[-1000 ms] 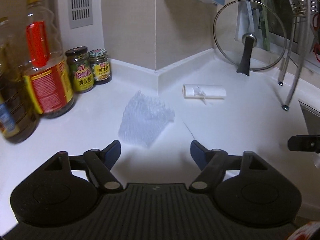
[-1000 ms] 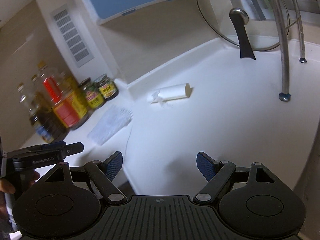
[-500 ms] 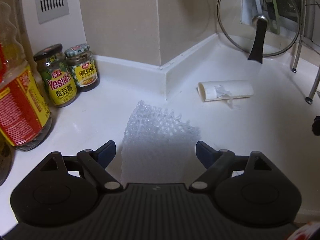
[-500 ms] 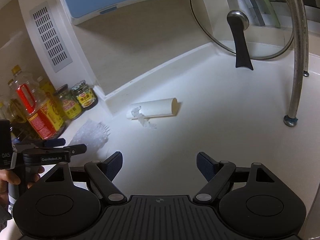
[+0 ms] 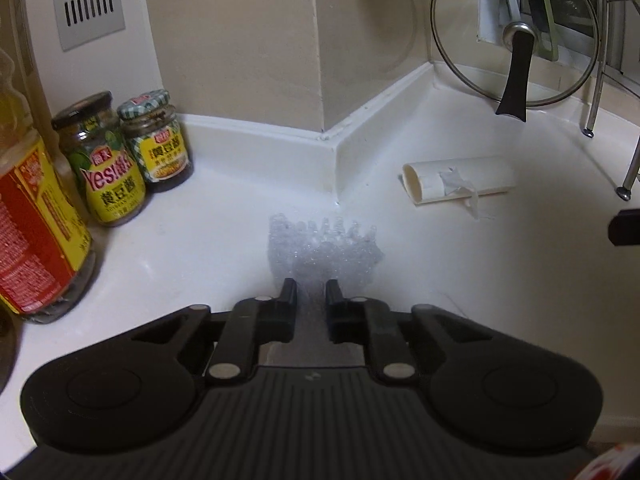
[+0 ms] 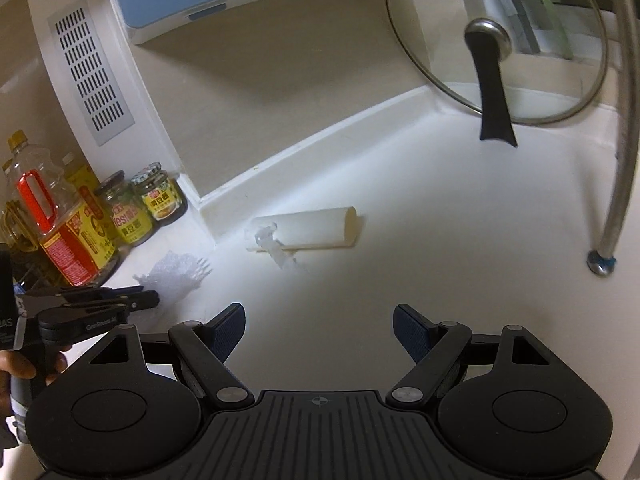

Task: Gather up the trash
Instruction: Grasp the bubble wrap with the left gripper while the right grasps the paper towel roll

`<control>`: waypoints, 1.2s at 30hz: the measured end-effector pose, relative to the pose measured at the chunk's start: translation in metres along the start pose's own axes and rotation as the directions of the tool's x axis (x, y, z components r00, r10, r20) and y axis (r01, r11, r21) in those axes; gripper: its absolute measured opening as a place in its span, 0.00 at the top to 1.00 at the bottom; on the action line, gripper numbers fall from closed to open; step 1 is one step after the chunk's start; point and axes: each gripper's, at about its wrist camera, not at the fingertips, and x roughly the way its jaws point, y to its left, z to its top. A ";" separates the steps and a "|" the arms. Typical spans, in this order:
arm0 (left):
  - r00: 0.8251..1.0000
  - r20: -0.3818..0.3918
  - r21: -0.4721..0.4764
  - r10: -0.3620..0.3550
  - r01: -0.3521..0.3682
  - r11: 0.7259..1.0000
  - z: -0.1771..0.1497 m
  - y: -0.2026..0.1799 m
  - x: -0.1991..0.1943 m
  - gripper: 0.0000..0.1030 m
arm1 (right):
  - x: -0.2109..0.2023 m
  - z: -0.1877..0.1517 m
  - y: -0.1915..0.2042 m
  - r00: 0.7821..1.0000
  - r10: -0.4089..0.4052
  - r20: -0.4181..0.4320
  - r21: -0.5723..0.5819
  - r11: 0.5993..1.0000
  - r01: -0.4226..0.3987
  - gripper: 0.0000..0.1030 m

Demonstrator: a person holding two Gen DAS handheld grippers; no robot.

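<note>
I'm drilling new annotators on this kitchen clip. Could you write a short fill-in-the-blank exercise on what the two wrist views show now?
1. The left gripper is shut on the piece of ____, whose far end lies on the counter.
2. The right gripper is ____, with nothing between its fingers.
3. The white cardboard tube lies on its ____.
4. The glass lid leans against the ____.

Missing words: bubble wrap; open; side; wall
</note>
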 end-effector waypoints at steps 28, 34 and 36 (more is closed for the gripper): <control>0.987 0.009 -0.184 0.160 -0.155 0.971 -0.017 0.088 -0.046 0.90 | 0.151 0.080 -0.002 0.977 0.189 -0.097 -0.196 0.959 -0.205 0.21; 0.988 0.005 -0.192 0.154 -0.150 0.970 -0.020 0.092 -0.046 0.90 | 0.150 0.069 0.014 0.970 0.179 -0.167 -0.267 0.939 -0.219 0.22; 0.988 0.002 -0.194 0.152 -0.149 0.970 -0.019 0.092 -0.044 0.90 | 0.149 0.064 0.021 0.975 0.145 -0.170 -0.299 0.935 -0.191 0.24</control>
